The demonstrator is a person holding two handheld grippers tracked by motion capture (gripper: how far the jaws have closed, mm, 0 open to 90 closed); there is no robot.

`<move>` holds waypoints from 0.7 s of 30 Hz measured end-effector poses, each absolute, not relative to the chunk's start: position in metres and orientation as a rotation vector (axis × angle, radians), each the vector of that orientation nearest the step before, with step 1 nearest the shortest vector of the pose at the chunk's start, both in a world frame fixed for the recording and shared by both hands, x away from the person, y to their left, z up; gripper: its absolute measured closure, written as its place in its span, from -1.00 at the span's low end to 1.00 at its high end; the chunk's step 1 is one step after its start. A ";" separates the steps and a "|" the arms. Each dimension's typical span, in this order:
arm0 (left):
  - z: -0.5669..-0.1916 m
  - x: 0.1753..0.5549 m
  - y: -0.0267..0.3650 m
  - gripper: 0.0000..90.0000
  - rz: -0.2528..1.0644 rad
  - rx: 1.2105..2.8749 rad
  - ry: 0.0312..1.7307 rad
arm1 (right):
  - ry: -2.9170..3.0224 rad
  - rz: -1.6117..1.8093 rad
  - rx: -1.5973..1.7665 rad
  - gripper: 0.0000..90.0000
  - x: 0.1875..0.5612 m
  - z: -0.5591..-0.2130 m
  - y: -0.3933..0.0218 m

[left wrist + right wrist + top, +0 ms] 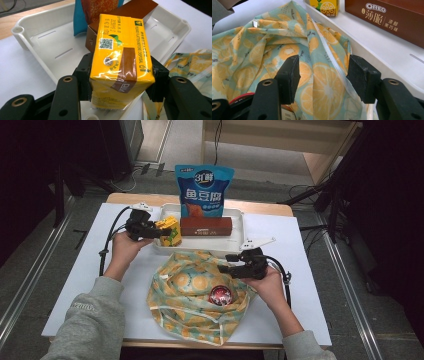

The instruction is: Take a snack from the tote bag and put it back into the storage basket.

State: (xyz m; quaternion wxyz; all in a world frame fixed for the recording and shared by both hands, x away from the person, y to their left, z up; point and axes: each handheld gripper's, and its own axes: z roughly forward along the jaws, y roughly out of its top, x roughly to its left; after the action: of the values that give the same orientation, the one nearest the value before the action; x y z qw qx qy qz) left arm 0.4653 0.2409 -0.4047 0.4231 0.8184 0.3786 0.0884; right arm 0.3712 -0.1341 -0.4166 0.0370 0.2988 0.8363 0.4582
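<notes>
Yellow juice carton (121, 62) clamped between left hand-held gripper (150, 230) pads over white tray (45, 47), right hand-held gripper (323, 75) jaws apart, straddling a fold of orange-print bag (262, 50), grip on it uncertain.

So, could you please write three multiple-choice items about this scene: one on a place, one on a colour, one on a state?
1. Where does the brown Oreo box lie?
A. in the white tray
B. in the bag
C. on the floor

2. What colour is the drink carton?
A. green
B. yellow
C. red

3. What does the left gripper do?
A. hangs open over nothing
B. grips the bag
C. is shut on the drink carton

Key: 1 A, the box rests inside the tray's rim; 2 B, its faces are yellow; 3 C, both pads press the carton's sides.
</notes>
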 end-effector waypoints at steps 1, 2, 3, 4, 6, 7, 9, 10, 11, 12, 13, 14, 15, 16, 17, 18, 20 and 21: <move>-0.405 0.464 0.240 0.11 0.230 2.051 0.947 | 2.570 1.407 0.913 -0.03 0.371 -0.417 -0.134; -0.405 0.464 0.239 0.11 0.230 2.054 0.943 | 2.572 1.407 0.912 -0.03 0.371 -0.417 -0.133; -0.405 0.463 0.239 0.10 0.234 2.058 0.941 | 2.576 1.400 0.912 -0.03 0.371 -0.416 -0.133; -0.405 0.462 0.239 0.10 0.235 2.057 0.940 | 2.575 1.401 0.905 -0.03 0.371 -0.417 -0.132; -0.405 0.461 0.239 0.09 0.232 2.060 0.941 | 2.575 1.402 0.904 -0.03 0.371 -0.417 -0.132; -0.405 0.461 0.239 0.08 0.225 2.059 0.944 | 2.577 1.403 0.904 -0.03 0.371 -0.417 -0.132; -0.406 0.462 0.239 0.04 0.206 2.060 0.958 | 2.575 1.404 0.907 -0.03 0.371 -0.416 -0.133; -0.407 0.461 0.239 0.03 0.199 2.057 0.963 | 2.573 1.408 0.906 -0.03 0.372 -0.416 -0.133; -0.407 0.461 0.240 0.02 0.194 2.053 0.967 | 2.574 1.410 0.911 -0.03 0.372 -0.416 -0.133; -0.407 0.461 0.240 0.01 0.192 2.053 0.968 | 2.573 1.409 0.909 -0.03 0.372 -0.416 -0.133; -0.407 0.461 0.240 0.01 0.190 2.055 0.968 | 2.573 1.408 0.908 -0.03 0.372 -0.416 -0.133; -0.407 0.461 0.239 0.00 0.187 2.054 0.970 | 2.573 1.410 0.903 -0.03 0.372 -0.416 -0.132; -0.407 0.460 0.239 -0.02 0.180 2.050 0.971 | 2.575 1.407 0.906 -0.03 0.372 -0.416 -0.132; -0.406 0.460 0.240 -0.04 0.168 2.048 0.973 | 2.576 1.407 0.902 -0.03 0.372 -0.417 -0.132; -0.406 0.460 0.240 -0.07 0.162 2.045 0.975 | 2.577 1.406 0.903 -0.03 0.372 -0.417 -0.132; -0.406 0.460 0.241 -0.09 0.154 2.044 0.980 | 2.578 1.406 0.903 -0.03 0.372 -0.417 -0.131; -0.405 0.459 0.241 -0.12 0.162 2.057 0.985 | 2.579 1.405 0.903 -0.03 0.372 -0.417 -0.131; -0.404 0.459 0.241 -0.12 0.162 2.067 0.984 | 2.579 1.405 0.903 -0.03 0.372 -0.417 -0.131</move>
State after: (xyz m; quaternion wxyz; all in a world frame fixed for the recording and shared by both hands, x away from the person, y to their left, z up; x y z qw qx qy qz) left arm 0.4587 0.2411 -0.4042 0.4110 0.8211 0.3909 0.0643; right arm 0.3716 -0.1313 -0.4167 0.0345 0.2938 0.8389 0.4569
